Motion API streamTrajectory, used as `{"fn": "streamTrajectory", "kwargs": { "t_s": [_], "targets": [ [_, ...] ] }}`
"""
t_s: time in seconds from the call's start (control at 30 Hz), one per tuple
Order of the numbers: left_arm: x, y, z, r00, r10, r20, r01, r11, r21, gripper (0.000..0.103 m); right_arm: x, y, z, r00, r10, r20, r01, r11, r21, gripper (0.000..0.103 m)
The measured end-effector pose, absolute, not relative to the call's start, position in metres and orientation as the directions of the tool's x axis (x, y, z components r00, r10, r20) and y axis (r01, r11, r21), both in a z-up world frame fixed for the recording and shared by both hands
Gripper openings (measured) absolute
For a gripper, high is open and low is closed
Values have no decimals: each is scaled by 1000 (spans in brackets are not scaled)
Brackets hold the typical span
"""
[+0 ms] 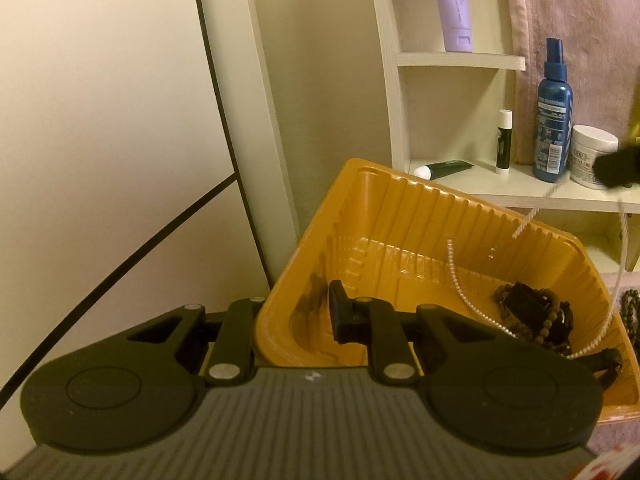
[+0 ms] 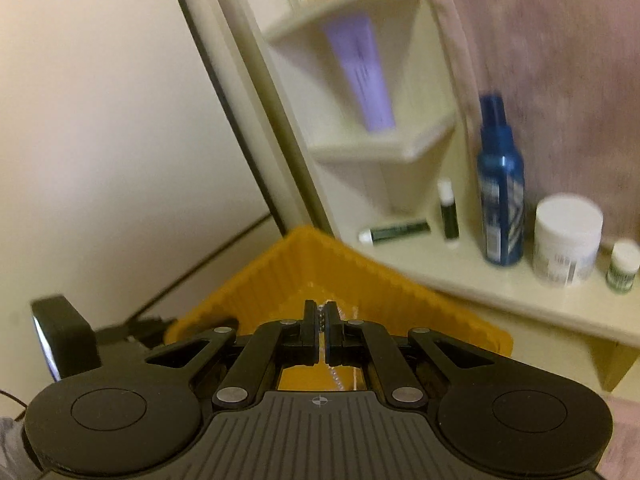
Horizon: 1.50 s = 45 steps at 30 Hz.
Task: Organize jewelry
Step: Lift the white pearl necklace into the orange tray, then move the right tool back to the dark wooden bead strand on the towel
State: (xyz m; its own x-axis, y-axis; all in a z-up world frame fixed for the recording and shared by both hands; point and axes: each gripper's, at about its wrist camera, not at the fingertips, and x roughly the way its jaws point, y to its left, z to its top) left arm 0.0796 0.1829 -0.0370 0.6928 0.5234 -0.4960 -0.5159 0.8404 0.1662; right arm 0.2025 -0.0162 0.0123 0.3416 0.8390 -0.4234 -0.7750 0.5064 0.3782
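Orange tray (image 1: pixel 404 216) filling centre frame, wall clamped by left gripper (image 1: pixel 296 316) at lower left, dark bead bracelets (image 1: pixel 532 316) heaped lower right inside, pale bead chain (image 1: pixel 460 280) draping in, pinched by closed right gripper (image 2: pixel 323 320).

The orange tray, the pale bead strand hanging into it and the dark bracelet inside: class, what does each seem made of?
Orange tray: thin moulded plastic, semi-glossy, judging by its ribbed walls and sheen.
Pale bead strand: small pearly beads, perhaps plastic or glass.
Dark bracelet: round matte brown beads, possibly wood.
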Motion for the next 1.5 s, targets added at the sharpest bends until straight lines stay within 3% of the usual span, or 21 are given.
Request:
{"fn": "streamTrajectory", "kwargs": {
  "t_s": [0.13, 0.33, 0.4, 0.43, 0.47, 0.53, 0.77, 1.2, 1.33, 1.5],
  "targets": [
    [80, 183, -36, 693, 523, -496, -515, 841, 167, 17, 207, -8, 2, 332, 825, -457, -770, 517, 375, 2],
    [81, 184, -37, 691, 523, -499, -515, 840, 168, 17, 209, 2, 13, 307, 865, -397, -788, 465, 403, 3],
    [82, 185, -37, 689, 524, -501, -516, 840, 168, 17, 211, 2, 15, 308, 863, -400, -783, 469, 409, 8],
    [82, 185, -37, 689, 524, -501, -516, 840, 169, 17, 212, 2, 15, 317, 855, -410, -778, 482, 404, 24],
    [82, 185, -37, 688, 523, -503, -516, 840, 168, 17, 213, 1, 13, 324, 848, -419, -773, 493, 400, 47],
    [82, 185, -37, 688, 523, -503, -516, 840, 167, 17, 213, -7, 10, 347, 841, -416, -760, 512, 401, 56],
    [82, 185, -38, 688, 522, -504, -516, 840, 167, 17, 217, -65, -5, 439, 781, -444, -680, 612, 404, 56],
    [82, 185, -37, 685, 529, -501, -519, 837, 175, 17, 190, -182, -54, 561, 587, -584, -506, 801, 320, 55],
    [82, 185, -37, 683, 530, -503, -518, 837, 178, 17, 186, -184, -70, 546, 566, -618, -506, 810, 295, 38],
    [82, 185, -37, 683, 529, -504, -515, 838, 182, 17, 189, -178, -81, 546, 544, -637, -513, 818, 259, 30]
  ]
}}
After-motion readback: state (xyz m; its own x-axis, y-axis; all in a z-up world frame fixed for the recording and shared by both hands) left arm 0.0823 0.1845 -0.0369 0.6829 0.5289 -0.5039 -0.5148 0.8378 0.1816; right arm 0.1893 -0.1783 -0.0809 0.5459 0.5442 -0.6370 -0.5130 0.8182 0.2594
